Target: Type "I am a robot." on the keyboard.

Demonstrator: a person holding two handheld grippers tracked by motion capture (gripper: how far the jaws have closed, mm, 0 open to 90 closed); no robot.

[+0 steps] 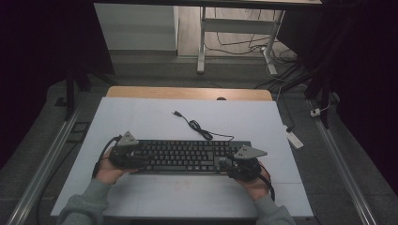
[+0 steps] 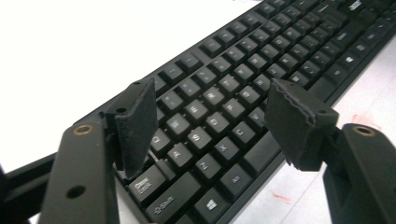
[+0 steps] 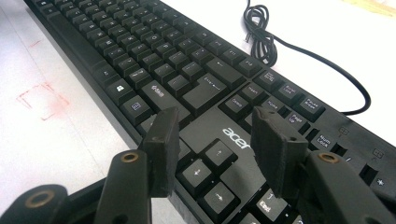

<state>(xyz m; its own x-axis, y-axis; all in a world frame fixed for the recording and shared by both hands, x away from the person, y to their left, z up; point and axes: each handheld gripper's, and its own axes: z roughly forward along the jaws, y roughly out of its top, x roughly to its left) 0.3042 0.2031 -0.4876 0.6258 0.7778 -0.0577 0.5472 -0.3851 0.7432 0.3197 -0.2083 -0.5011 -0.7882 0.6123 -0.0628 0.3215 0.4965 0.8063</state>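
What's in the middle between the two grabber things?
The black keyboard. In the high view it stretches from the left gripper at one end to the right gripper at the other.

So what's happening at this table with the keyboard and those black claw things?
A person sits at a white table with a gripper in each hand. The left gripper is at the left end of a black keyboard, the right gripper at its right end. Both hang open over the keys, gripping nothing. The keyboard's cable lies loose behind it, unplugged.
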